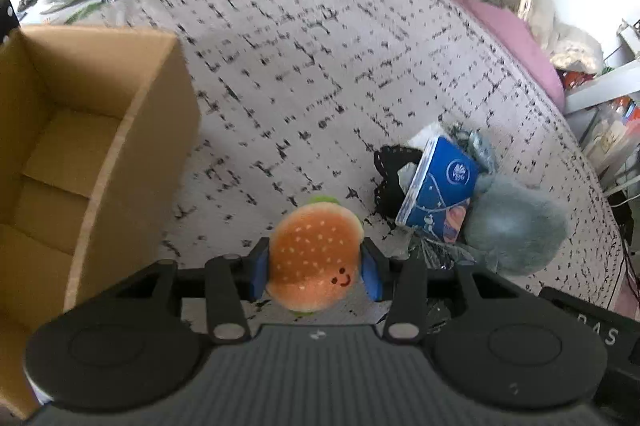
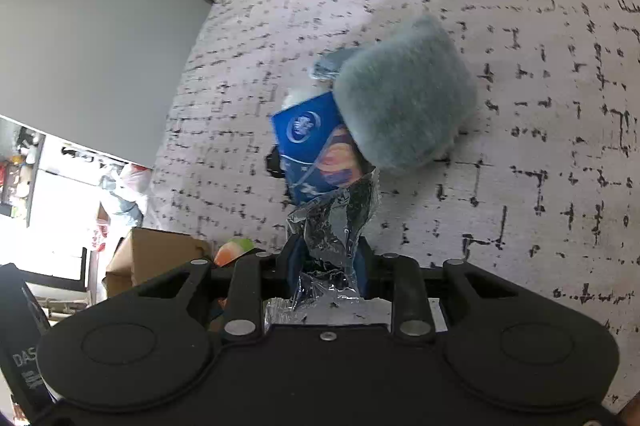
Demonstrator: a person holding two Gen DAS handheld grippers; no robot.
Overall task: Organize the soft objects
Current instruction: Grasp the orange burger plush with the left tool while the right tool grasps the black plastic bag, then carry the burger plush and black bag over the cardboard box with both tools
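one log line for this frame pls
left gripper: shut on burger plush | right gripper: shut on clear wrapper | cardboard box: open

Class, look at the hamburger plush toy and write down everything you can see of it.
The hamburger plush toy is a round, soft fabric toy with an orange-brown bun dotted with pale seeds, a small embroidered smiling face, and a green lettuce edge showing at top and bottom. It sits between the blue pads of the left tool, which press its two sides. It is held above the patterned grey bedcover, right of the open cardboard box.

Bedspread [image 1: 320,46] open ahead — cardboard box [image 1: 100,130] blocks left side.
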